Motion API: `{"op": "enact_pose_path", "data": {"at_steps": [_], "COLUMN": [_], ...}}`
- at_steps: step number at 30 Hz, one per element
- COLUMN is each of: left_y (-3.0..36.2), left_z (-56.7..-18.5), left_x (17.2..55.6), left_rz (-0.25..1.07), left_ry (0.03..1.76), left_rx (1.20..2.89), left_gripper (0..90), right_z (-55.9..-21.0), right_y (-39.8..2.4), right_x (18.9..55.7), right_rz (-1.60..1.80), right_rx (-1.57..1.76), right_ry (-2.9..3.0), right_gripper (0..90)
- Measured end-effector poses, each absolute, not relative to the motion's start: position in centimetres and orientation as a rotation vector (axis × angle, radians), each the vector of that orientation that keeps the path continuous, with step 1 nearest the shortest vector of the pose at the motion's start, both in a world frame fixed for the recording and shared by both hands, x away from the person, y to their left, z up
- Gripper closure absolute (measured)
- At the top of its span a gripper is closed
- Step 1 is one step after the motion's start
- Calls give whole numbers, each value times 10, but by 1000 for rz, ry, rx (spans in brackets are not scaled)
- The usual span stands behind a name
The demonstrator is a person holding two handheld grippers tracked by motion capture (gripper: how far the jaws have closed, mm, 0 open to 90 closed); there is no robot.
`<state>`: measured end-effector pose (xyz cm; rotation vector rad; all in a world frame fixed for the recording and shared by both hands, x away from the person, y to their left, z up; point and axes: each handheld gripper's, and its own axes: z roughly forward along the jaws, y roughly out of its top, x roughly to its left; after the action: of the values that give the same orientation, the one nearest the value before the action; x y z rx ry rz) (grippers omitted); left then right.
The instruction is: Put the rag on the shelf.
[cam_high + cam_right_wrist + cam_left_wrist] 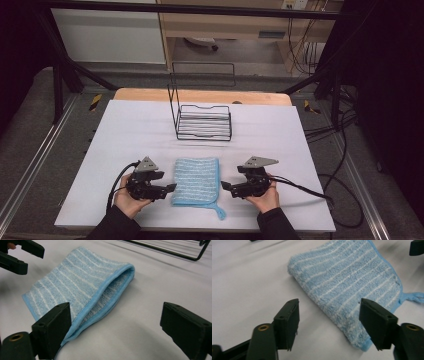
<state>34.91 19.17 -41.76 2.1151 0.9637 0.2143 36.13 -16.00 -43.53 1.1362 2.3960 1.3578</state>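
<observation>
A folded blue towel with white stripes (196, 181) lies flat on the white table near its front edge, its hanging loop (220, 212) pointing toward the person. My left gripper (169, 189) sits just left of the towel, held in a hand, its jaws open and aimed at the towel's left edge. My right gripper (226, 186) mirrors it on the right side, also open. In the left gripper view the towel (347, 282) lies ahead of the open left gripper (329, 305). In the right gripper view the towel's layered edge (75, 282) faces the open right gripper (115, 308).
A black wire rack (204, 121) with a tall back frame stands at the table's far middle; its base wires (175, 250) show in the right gripper view. The white table cover (280, 140) spreads on all sides. Cables (345, 200) hang off the right edge.
</observation>
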Motion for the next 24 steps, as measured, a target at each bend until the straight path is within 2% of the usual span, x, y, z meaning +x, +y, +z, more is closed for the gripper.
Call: {"op": "enact_pose_path", "data": {"at_steps": [2, 5, 12, 19, 24], "left_y": [191, 188, 180, 170, 166], "left_z": [-416, -413, -400, -397, -408], "left_x": [354, 363, 387, 413, 426], "left_rz": [223, 236, 283, 314, 294], "left_ry": [957, 960, 985, 1043, 1098], "left_rx": [2118, 2116, 2119, 2117, 2106], "left_gripper": [270, 173, 113, 128, 251], "right_z": [-434, -433, -433, -433, -435], "right_y": [-161, -162, -162, -162, -161], "right_x": [363, 364, 365, 365, 365], "right_rz": [1357, 1368, 1354, 1341, 1329], "right_rx": [1138, 1137, 1135, 1131, 1142], "right_ry": [2392, 2384, 2388, 2391, 2398], "right_gripper": [82, 70, 37, 31, 33]}}
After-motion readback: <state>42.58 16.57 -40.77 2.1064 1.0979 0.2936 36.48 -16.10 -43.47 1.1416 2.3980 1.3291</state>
